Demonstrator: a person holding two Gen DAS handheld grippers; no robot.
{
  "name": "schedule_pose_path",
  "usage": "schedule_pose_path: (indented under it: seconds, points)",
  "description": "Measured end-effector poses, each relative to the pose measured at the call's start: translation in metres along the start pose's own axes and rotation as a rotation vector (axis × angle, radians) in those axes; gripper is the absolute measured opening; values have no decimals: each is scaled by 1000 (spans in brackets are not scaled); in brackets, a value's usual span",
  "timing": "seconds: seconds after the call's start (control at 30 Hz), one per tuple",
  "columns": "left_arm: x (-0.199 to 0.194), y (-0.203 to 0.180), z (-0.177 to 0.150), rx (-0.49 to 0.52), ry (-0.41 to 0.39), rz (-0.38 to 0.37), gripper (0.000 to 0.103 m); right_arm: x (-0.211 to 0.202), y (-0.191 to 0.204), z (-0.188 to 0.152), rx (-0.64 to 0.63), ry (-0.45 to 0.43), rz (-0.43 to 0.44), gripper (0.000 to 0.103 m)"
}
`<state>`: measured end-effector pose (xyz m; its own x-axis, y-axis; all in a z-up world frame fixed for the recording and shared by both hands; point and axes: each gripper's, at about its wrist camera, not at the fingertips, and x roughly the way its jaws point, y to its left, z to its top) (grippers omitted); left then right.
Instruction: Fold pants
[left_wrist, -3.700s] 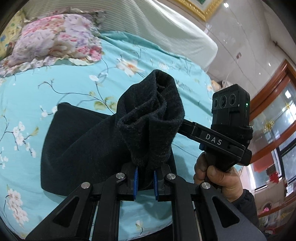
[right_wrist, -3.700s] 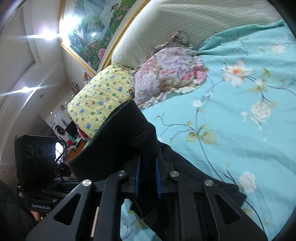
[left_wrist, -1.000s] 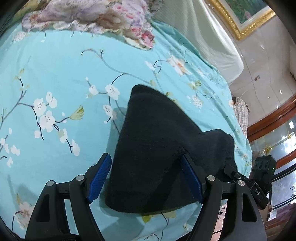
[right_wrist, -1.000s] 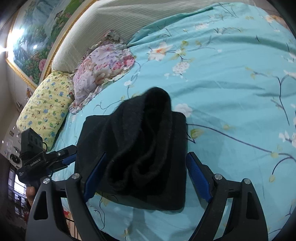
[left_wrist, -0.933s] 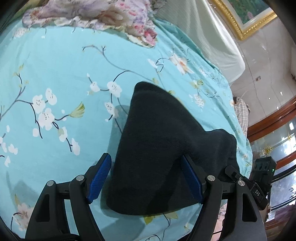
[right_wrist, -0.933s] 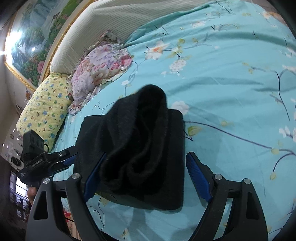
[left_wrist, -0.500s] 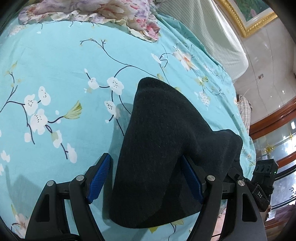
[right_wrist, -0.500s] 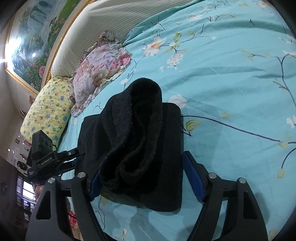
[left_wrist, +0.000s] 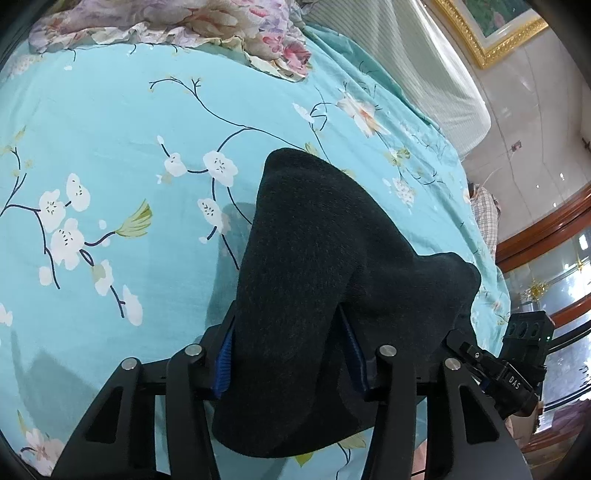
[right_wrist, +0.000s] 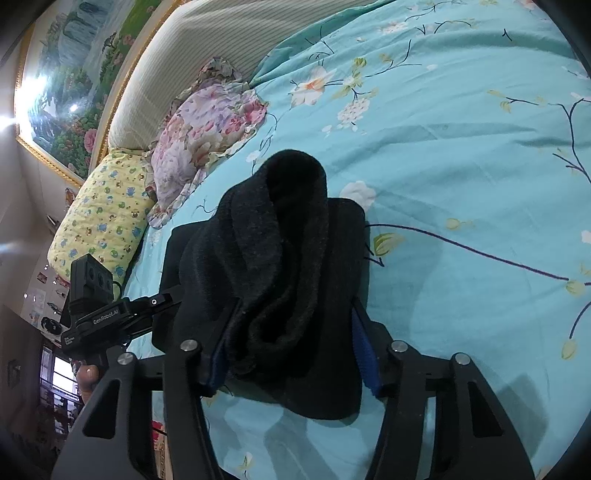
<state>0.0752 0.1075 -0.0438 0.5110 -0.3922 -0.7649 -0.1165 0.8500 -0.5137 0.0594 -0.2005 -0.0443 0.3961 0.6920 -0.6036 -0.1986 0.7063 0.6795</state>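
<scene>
A big bed (left_wrist: 110, 122) with a blue flowered sheet filled both views. At its head stood a striped headboard (right_wrist: 229, 40), and above that hung a painting (right_wrist: 70, 92) in a gold frame. A yellow pillow (right_wrist: 99, 221) lay beside a pink flowered pillow (right_wrist: 199, 133) near the headboard.

The black pants (left_wrist: 317, 280) lay folded in a thick bundle on the bed, near the edge closest to the person. One end of the bundle bulged up in a soft roll.

The left gripper (left_wrist: 291, 354) was about half open and its jaws were closing. The pants sat between its blue pads (left_wrist: 224, 354), and both pads looked to be pressing into the cloth. In the right wrist view, the left gripper (right_wrist: 162, 301) reached into the left side of the bundle, with a finger (right_wrist: 88, 374) of the person under it.

The right gripper (right_wrist: 291, 350) was also about half open, with its jaws closing. The rolled end of the pants (right_wrist: 280, 266) sat between its blue pads (right_wrist: 364, 356), and the left pad pushed into the roll. The right pad touched the edge of the cloth.
</scene>
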Motion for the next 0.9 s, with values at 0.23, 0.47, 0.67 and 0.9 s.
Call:
schedule_pose_path:
  seconds: [0.23,0.47,0.67,0.9]
  points:
    - [-7,-8,0,30,-24,-5,33,-3,5,-2,-4,-18,4,49]
    - [-22,-12,-1,25,-52,-15,27,-12,17,-1,-41,-51,27,45]
    - [-49,-18,0,37,-108,-9,27,-16,30,6,-63,-65,45,44]
    - [-81,-8,11,12,-175,0,27,-8,57,22,-125,-69,81,44]
